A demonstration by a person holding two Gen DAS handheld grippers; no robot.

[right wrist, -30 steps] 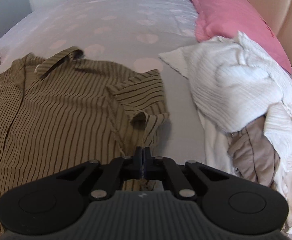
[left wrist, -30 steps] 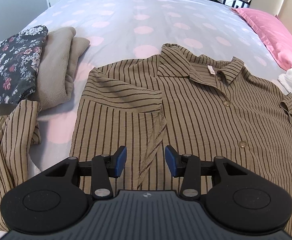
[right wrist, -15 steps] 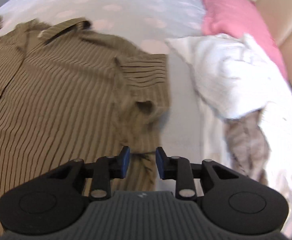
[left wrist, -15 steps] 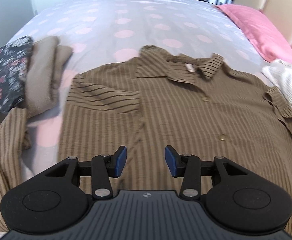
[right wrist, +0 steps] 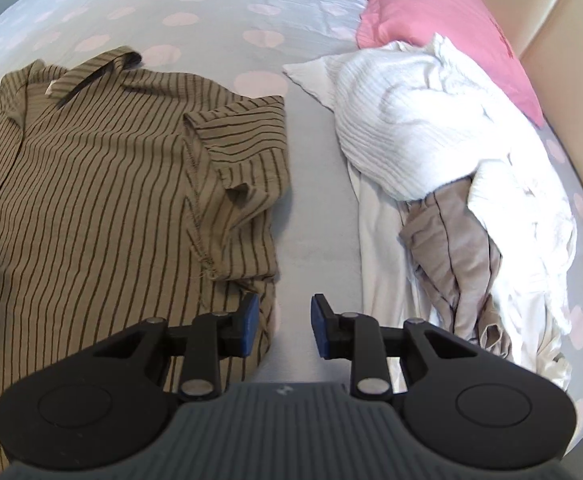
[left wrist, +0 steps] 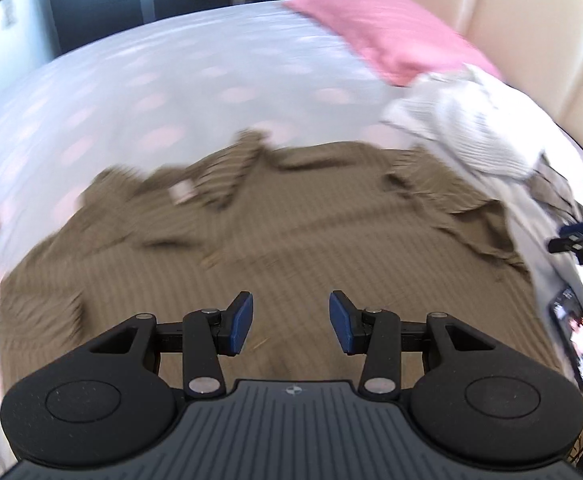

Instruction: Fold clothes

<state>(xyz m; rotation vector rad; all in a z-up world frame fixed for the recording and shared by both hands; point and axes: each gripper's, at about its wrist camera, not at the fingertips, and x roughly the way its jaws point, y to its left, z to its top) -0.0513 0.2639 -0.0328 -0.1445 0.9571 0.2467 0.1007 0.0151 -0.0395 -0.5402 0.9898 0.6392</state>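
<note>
A brown striped short-sleeved shirt [right wrist: 91, 184] lies spread front-up on the bed; it also shows, blurred, in the left wrist view [left wrist: 291, 240]. Its right sleeve [right wrist: 243, 160] lies crumpled at the shirt's edge. My right gripper [right wrist: 283, 322] is open and empty, just above the shirt's right side edge below that sleeve. My left gripper [left wrist: 290, 320] is open and empty above the shirt's lower middle. The right gripper's tips [left wrist: 579, 236] show at the right edge of the left wrist view.
A heap of white and beige clothes [right wrist: 443, 152] lies right of the shirt, near a pink pillow [right wrist: 443, 12] and the beige headboard [left wrist: 531, 40]. The dotted bedsheet [right wrist: 211, 8] stretches beyond the collar. A phone [left wrist: 575, 336] lies at the right.
My right gripper has opened and let go of the shirt's side, which now lies flat. My left gripper has swung to the right over the shirt, still open.
</note>
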